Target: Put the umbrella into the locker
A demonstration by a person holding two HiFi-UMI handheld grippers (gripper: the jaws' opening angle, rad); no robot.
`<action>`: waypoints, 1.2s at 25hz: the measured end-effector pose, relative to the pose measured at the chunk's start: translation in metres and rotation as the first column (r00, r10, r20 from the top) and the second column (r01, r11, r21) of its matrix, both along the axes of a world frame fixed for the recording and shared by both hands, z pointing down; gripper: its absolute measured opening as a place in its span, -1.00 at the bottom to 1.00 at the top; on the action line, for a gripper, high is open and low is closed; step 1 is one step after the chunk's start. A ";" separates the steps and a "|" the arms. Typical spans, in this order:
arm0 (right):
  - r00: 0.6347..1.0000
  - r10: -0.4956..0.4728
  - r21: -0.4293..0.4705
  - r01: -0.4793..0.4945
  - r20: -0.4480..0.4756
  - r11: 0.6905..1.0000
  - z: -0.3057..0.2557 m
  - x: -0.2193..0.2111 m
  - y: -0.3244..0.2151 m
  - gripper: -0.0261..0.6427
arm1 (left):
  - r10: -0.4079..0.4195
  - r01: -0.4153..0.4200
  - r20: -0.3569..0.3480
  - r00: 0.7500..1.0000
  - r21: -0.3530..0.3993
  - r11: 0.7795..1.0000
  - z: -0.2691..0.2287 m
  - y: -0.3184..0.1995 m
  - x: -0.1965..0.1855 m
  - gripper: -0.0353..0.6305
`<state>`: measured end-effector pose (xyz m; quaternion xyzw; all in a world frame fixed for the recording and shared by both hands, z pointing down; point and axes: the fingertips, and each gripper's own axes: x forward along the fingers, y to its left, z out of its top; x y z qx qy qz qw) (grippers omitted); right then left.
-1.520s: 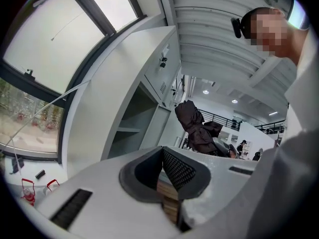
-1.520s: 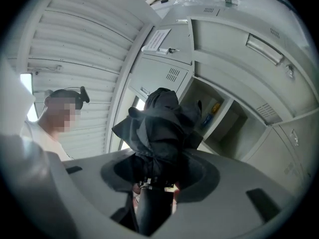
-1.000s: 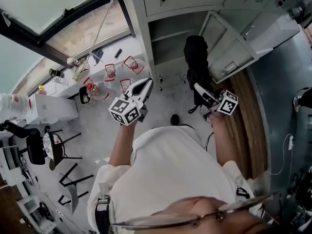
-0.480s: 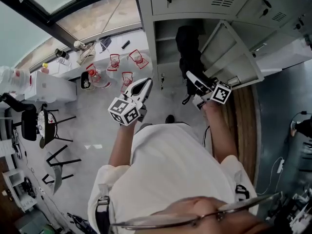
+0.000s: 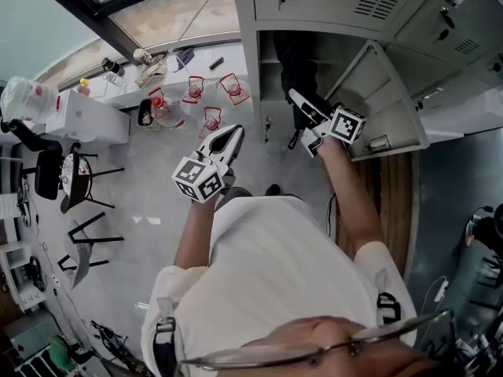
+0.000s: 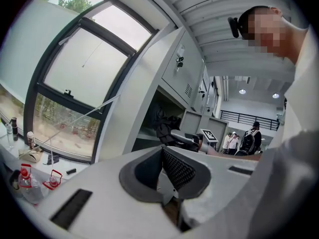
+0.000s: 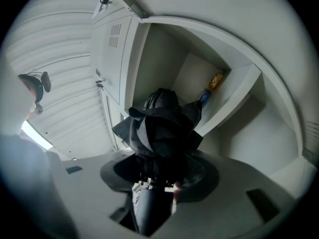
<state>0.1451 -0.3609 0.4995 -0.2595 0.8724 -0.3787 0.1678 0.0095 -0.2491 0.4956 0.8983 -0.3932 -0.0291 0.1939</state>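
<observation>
A black folded umbrella (image 5: 292,65) has its top end inside the open compartment of the grey locker (image 5: 250,69). My right gripper (image 5: 295,97) is shut on the umbrella near its handle, just in front of the opening. In the right gripper view the umbrella (image 7: 162,128) rises from between the jaws of the right gripper (image 7: 159,172) toward an inner shelf (image 7: 234,91). My left gripper (image 5: 234,134) hangs to the left of the locker, shut with nothing in it. In the left gripper view the left gripper (image 6: 162,151) has its pads together, and the umbrella (image 6: 164,126) shows beyond them.
The locker door (image 5: 385,93) stands swung open to the right of my right hand. A small yellow thing (image 7: 215,80) and a blue one (image 7: 204,97) lie on the inner shelf. A windowsill (image 5: 118,93) with bottles and red holders (image 5: 212,100) runs at left; chairs (image 5: 78,203) stand below.
My right gripper has carried the umbrella further up the head view, so its top end is now inside the locker opening. The left gripper has stayed where it was.
</observation>
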 end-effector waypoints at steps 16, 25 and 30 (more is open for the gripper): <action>0.873 0.183 0.050 -0.180 -0.453 0.982 0.002 -0.004 -0.097 -0.32 | -0.028 0.028 -0.003 1.000 0.028 0.999 -0.012 -0.020 -0.022 -0.88; 0.634 0.261 0.249 -0.110 -0.728 0.962 -0.006 -0.010 -0.124 -0.33 | -0.029 0.029 -0.001 1.000 0.040 0.999 -0.018 -0.027 -0.031 -0.88; 0.485 0.291 0.309 -0.044 -0.825 0.950 0.006 -0.011 -0.135 -0.33 | -0.038 0.038 0.000 0.999 0.036 0.999 -0.017 -0.025 -0.038 -0.88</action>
